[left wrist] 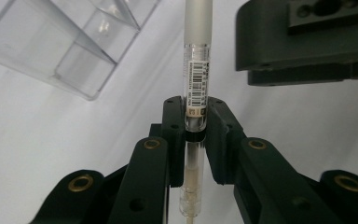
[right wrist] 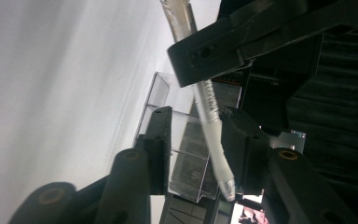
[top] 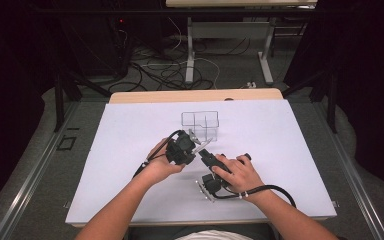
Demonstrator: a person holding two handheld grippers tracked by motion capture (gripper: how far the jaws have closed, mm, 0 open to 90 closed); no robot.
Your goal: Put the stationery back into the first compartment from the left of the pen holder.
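A clear pen (left wrist: pixel 196 79) with a barcode label and a frosted cap end runs straight up between the jaws of my left gripper (left wrist: pixel 196 106), which is shut on its barrel. In the right gripper view the same pen's (right wrist: pixel 213 133) frosted tip end slants down between the jaws of my right gripper (right wrist: pixel 198 119). That gripper is open, with the pen close against the right-hand finger (right wrist: pixel 242 144). In the high view, left gripper (top: pixel 184 146) and right gripper (top: pixel 209 161) meet near the table's middle, just in front of a clear divided plastic box (top: pixel 200 123).
The clear box (left wrist: pixel 70 44) lies close ahead of the left gripper, at upper left of its view. A white sheet (top: pixel 130 150) covers the table. Cables (top: pixel 275 190) trail from the grippers. Floor cables and table legs lie beyond the far edge.
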